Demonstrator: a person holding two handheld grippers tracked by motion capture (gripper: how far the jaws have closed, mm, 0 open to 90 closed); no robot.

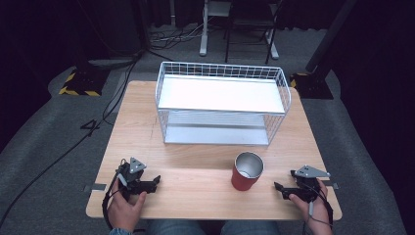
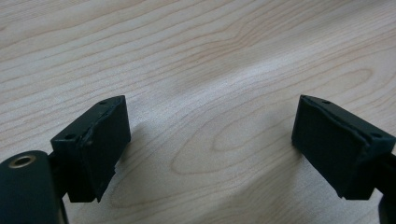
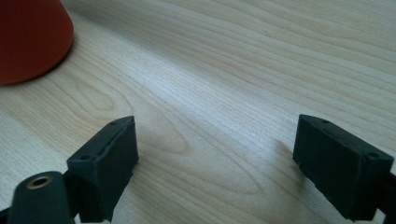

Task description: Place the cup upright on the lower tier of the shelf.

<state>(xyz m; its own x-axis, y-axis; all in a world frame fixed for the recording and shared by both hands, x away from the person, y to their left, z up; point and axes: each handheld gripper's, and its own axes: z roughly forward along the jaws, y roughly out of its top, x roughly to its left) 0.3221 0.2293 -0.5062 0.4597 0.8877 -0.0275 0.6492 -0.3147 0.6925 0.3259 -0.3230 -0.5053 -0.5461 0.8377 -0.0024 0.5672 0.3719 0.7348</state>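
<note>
A red cup point(image 1: 247, 171) with a shiny metal inside stands upright on the wooden table point(image 1: 205, 156), near the front and right of centre. My left gripper point(image 1: 156, 180) rests on the table at the front left, pointing right, and is open. In the left gripper view its jaws stand wide apart over bare wood, left gripper point(image 2: 210, 140). My right gripper point(image 1: 277, 187) lies at the front right, pointing left toward the cup, a short gap away. It is open with nothing between its fingers, right gripper point(image 3: 215, 158). The cup's red base point(image 3: 30, 37) shows at the upper left there.
A white wire two-level shelf basket point(image 1: 222, 100) stands at the back middle of the table. The floor beyond holds cables, a chair frame point(image 1: 249, 29) and stand bases with yellow-black tape point(image 1: 78, 83).
</note>
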